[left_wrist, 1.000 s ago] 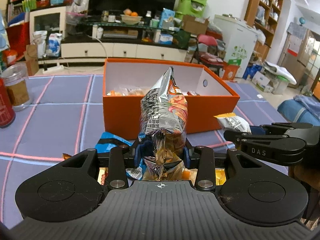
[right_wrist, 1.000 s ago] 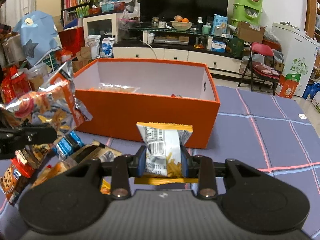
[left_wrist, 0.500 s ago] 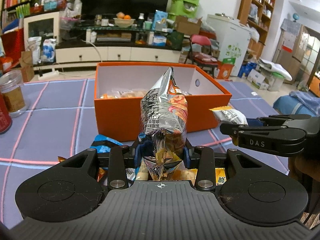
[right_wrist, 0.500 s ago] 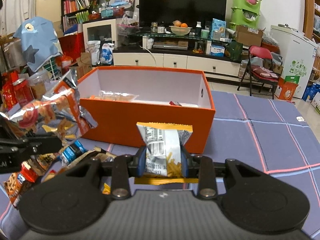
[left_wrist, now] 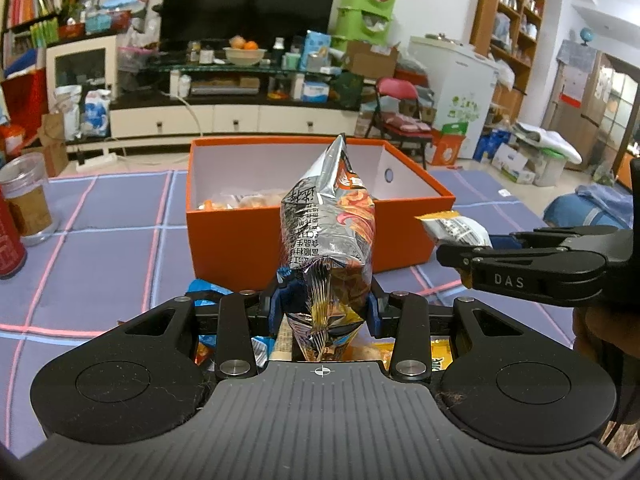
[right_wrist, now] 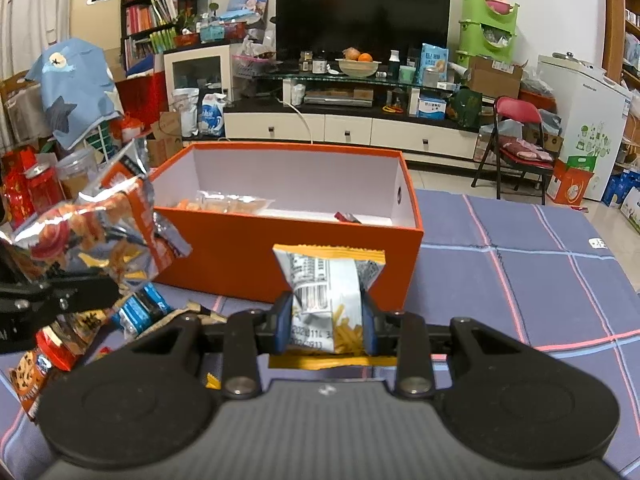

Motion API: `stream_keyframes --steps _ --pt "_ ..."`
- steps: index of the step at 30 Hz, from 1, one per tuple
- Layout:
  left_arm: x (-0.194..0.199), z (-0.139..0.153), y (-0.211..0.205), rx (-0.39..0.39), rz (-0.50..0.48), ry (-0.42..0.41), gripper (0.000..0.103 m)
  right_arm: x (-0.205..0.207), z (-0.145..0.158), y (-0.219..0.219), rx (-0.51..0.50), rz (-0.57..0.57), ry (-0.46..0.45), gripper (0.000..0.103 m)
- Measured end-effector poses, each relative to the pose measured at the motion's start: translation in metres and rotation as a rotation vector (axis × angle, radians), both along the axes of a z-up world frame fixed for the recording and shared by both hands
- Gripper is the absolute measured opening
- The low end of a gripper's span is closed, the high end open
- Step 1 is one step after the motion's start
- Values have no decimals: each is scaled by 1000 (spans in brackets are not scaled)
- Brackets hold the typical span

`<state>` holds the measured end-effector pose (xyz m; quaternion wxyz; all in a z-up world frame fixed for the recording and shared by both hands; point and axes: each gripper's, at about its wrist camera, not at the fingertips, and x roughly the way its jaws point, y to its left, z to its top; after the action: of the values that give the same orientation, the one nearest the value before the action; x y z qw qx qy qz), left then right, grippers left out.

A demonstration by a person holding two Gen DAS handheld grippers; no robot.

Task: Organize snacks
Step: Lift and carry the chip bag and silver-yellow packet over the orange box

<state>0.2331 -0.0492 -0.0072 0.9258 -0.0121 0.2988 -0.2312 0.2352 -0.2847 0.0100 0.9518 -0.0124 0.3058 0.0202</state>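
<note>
A blue checked tablecloth point(right_wrist: 540, 280) carries an orange box point(right_wrist: 280, 264) and loose snacks point(right_wrist: 136, 312).

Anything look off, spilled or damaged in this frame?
Nothing stands out. Each gripper holds a snack bag short of the orange box: left a crumpled silver one, right a small one. Loose packets lie beside the box.

Two tools, the left tool point(left_wrist: 325, 306) and the right tool point(right_wrist: 325, 328), each clamp one snack bag: one silver chip bag point(left_wrist: 328, 232) and one small yellow-edged packet point(right_wrist: 329, 292); one orange box point(right_wrist: 288, 248); one red can point(left_wrist: 9, 240); one clear jar point(left_wrist: 28, 200)
</note>
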Motion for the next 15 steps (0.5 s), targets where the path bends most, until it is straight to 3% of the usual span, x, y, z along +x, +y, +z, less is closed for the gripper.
stream_keyframes --steps 15 --pt "-10 3 6 -3 14 -26 3 -7 12 -1 -4 -2 -57 34"
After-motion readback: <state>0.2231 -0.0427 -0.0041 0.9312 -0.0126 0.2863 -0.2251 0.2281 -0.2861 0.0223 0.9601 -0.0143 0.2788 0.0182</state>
